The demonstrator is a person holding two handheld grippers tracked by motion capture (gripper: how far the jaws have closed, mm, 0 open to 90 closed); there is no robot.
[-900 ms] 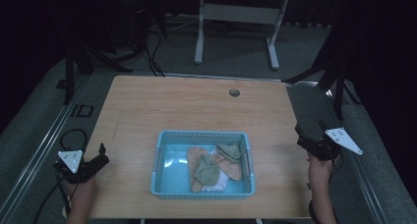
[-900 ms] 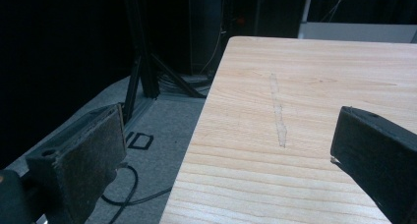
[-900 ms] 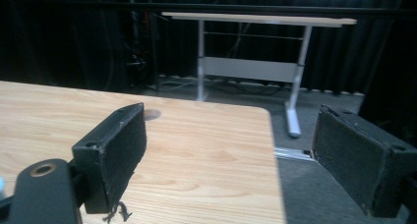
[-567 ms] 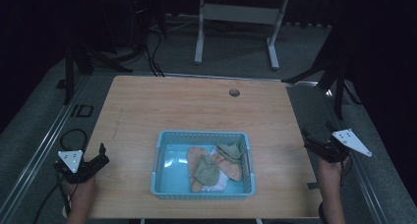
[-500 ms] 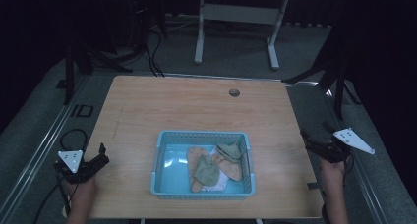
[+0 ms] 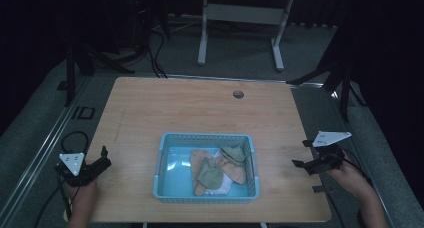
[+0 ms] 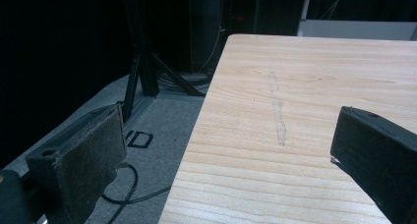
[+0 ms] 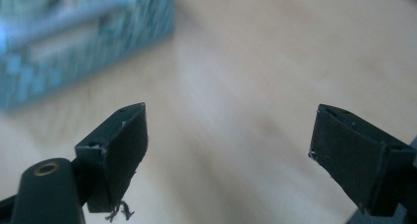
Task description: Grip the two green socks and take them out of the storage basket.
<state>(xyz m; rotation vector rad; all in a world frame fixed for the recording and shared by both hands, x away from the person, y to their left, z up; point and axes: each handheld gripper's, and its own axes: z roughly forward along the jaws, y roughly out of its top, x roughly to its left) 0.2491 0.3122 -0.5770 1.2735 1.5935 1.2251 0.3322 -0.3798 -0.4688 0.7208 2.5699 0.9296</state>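
High view: one wooden table [image 6: 200, 108], and on it one blue basket [image 6: 165, 158] sitting at about 6 o'clock from the table's middle, near the front edge. Inside the basket lies a small heap of cloth pieces [image 6: 218, 169]: two peach ones, two olive-green ones and a bit of white under them can be made out, bunched toward the basket's 3 o'clock side; the exact count in the heap is hard to tell. One round hole [image 6: 238, 94] sits in the tabletop at 12 o'clock from the basket.

There are two grippers, one in each hand. The left gripper [image 6: 102, 158] sits at 9 o'clock from the basket, at the table's left edge, well apart from it. In the left gripper view its two black jaws stand wide apart with nothing between them, over the table's edge and the grey floor [image 7: 147, 135] beside it.

The right gripper [image 6: 302, 155] hangs at 3 o'clock from the basket, at the table's right edge, pointing toward the basket. In the right gripper view its two jaws are spread wide over bare wood, pinching nothing, and the basket shows blurred at 10 o'clock.
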